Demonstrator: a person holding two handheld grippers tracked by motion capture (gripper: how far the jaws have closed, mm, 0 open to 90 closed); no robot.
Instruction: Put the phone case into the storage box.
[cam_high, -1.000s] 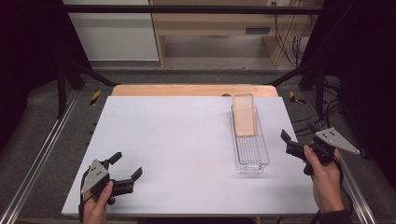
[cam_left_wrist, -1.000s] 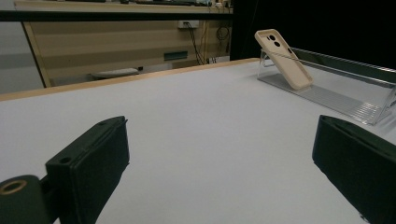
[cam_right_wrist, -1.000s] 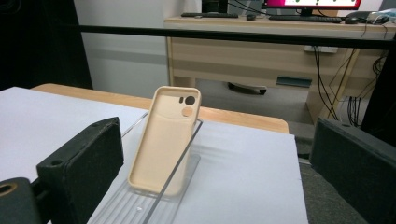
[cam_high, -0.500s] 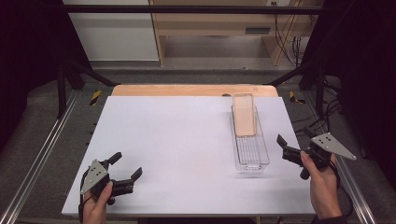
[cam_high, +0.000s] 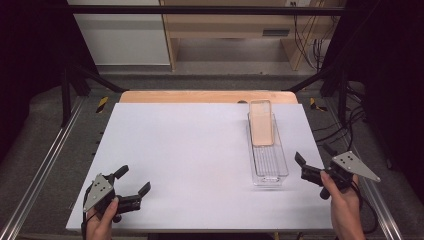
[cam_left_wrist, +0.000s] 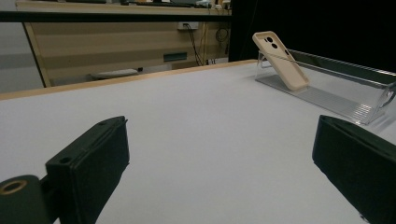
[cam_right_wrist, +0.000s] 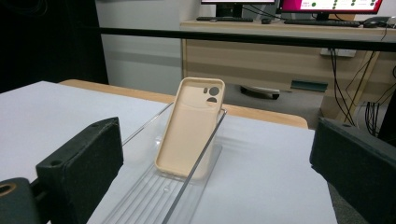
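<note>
High view: right gripper (cam_high: 311, 167) sits just off the near right end of the clear tray (cam_high: 276, 176), jaws apart, nothing held. Beige phone case (cam_high: 261, 122) leans in the tray's far half, top against the far wall. Left gripper (cam_high: 134, 181) rests at the near left of the table (cam_high: 190, 150), jaws spread, empty, well apart from the tray. Left gripper view: case (cam_left_wrist: 280, 60) tilted, far right. Right gripper view: case (cam_right_wrist: 190, 127) between the jaw lines, ahead. Advice: come in over the tray wall, straddle the case's side edges near the top, close gently; thin tray may slide.
</note>
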